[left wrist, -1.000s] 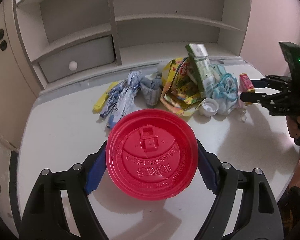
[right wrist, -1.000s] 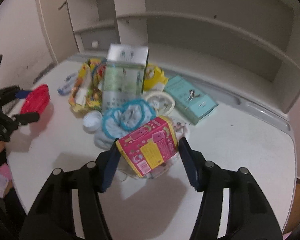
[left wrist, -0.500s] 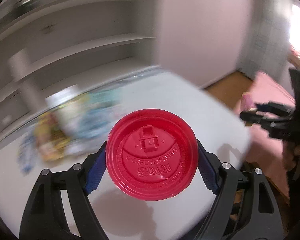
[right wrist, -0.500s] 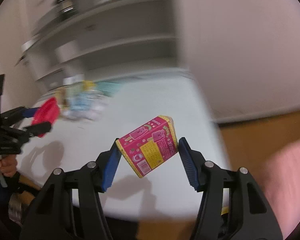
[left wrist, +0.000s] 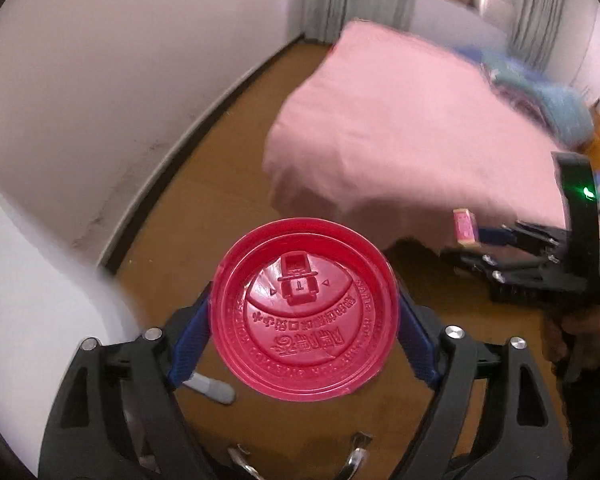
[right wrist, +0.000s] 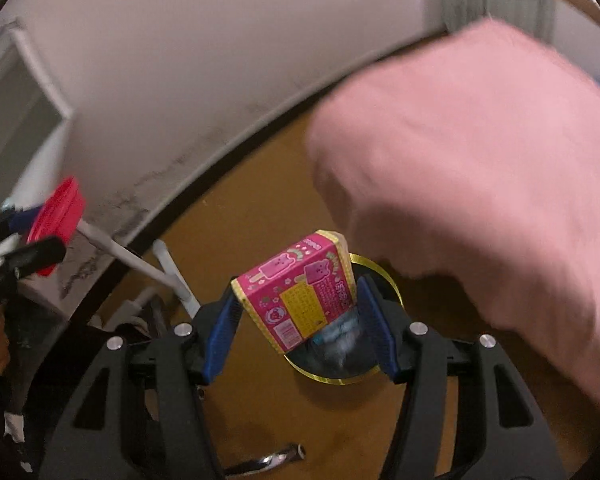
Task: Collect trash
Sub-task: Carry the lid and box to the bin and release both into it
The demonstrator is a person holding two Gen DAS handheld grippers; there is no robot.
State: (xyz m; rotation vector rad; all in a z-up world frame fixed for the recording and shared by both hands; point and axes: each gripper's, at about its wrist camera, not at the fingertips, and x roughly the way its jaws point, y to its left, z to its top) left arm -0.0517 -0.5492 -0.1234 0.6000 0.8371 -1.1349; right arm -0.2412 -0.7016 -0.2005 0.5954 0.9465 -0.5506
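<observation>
My left gripper (left wrist: 304,328) is shut on a round red plastic lid (left wrist: 305,309), held flat-on to the camera above the brown floor. The lid also shows edge-on at the left of the right wrist view (right wrist: 56,220). My right gripper (right wrist: 300,320) is shut on a pink and yellow ice-cream box (right wrist: 298,294). It holds the box over a gold-rimmed trash bin (right wrist: 374,268) on the floor, most of which is hidden behind the box. The right gripper with the box (left wrist: 465,226) also shows at the right of the left wrist view.
A bed with a pink cover (left wrist: 400,120) fills the right side (right wrist: 480,180). A white wall (left wrist: 120,60) with a baseboard runs along the left. The white desk edge (left wrist: 28,280) is at the left. White chair or desk legs (right wrist: 140,268) stand on the wooden floor (right wrist: 260,184).
Both grippers have swung away from the desk and its pile of trash toward the floor and bed, each holding its item. The trash bin has come into the right wrist view.
</observation>
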